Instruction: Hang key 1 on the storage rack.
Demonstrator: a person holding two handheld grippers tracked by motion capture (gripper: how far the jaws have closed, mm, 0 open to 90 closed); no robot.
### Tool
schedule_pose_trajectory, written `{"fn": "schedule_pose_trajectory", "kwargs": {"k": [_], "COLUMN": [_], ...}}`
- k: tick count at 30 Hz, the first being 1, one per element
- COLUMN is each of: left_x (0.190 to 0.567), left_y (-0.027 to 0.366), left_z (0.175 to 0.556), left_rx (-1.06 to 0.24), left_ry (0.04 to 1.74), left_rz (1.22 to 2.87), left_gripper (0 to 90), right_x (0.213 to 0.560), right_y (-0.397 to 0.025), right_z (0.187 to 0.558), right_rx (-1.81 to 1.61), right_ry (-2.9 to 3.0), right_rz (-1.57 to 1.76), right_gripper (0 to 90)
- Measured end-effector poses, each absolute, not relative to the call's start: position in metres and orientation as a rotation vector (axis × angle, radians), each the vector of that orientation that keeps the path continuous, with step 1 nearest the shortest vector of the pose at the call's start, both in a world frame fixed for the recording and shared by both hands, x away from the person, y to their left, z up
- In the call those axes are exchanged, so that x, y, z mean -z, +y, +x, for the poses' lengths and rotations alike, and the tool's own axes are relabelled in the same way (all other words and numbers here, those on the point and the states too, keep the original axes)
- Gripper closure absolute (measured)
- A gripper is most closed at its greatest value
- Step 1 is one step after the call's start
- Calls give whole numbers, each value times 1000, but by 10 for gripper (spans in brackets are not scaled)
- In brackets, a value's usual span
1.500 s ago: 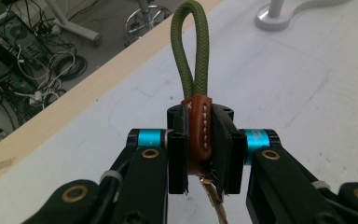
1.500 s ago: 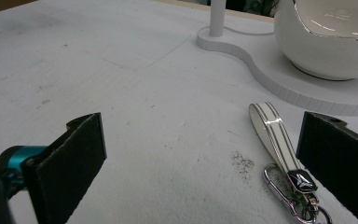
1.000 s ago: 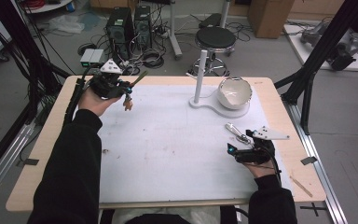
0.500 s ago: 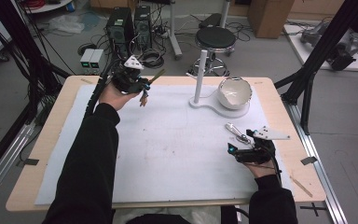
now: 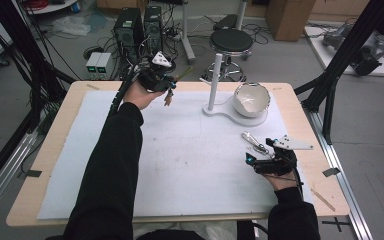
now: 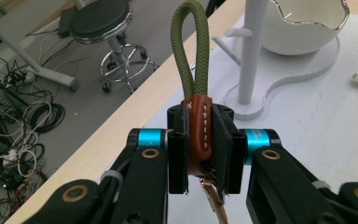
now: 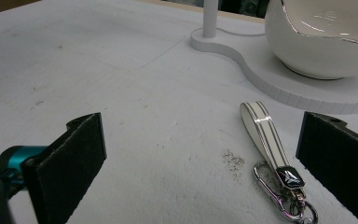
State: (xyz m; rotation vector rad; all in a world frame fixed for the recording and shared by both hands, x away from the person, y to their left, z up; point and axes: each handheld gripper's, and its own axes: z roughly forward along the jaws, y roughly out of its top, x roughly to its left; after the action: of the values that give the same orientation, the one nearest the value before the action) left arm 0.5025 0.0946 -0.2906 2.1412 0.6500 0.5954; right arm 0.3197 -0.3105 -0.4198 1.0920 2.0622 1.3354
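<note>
- Progress, as I judge it: the work looks like hanging key straps on the white stand (image 5: pixel 214 82). One strap is already picked up and on its way to the post, the other is not yet lifted, and nothing hangs on the stand, so most of the job is left.
- Upper left of the high view: the left gripper (image 5: pixel 166 86) is raised over the far edge of the table (image 5: pixel 55 145), left of the stand and apart from it.
- In the left gripper view its jaws are pressed onto the brown leather collar of the green cord strap (image 6: pixel 195 60); the loop stands up above the jaws at top centre, and a brass clip hangs below them.
- In that view the stand's post rises just right of the loop, with a small peg on its near side; loop and peg do not touch.
- Upper right of the high view: a white bowl (image 5: pixel 251 99) sits on the stand's base.
- Lower right of the high view: the right gripper (image 5: pixel 252 160) rests low over the table, jaws spread wide and empty.
- The white striped strap (image 7: pixel 265 133) lies flat on the mat between those jaws, nearer the right one, with its metal clip toward the bottom edge; neither jaw touches it.
</note>
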Motion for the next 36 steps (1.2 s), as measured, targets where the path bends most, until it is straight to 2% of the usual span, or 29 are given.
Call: {"fn": "schedule_pose_trajectory", "kwargs": {"k": [6,36], "left_x": [296,323], "left_y": [73,39], "left_z": [510,520], "left_rx": [-574,-502], "left_ry": [617,578], "left_rz": [2159,2210], "left_gripper": [768,767], "right_x": [420,420], "right_y": [-312,-313], "right_z": [320,319], "right_rx": [-1343,-1325], "right_ry": [2058,2055], "right_rz": [1094,1100], "right_gripper": [6,6]}}
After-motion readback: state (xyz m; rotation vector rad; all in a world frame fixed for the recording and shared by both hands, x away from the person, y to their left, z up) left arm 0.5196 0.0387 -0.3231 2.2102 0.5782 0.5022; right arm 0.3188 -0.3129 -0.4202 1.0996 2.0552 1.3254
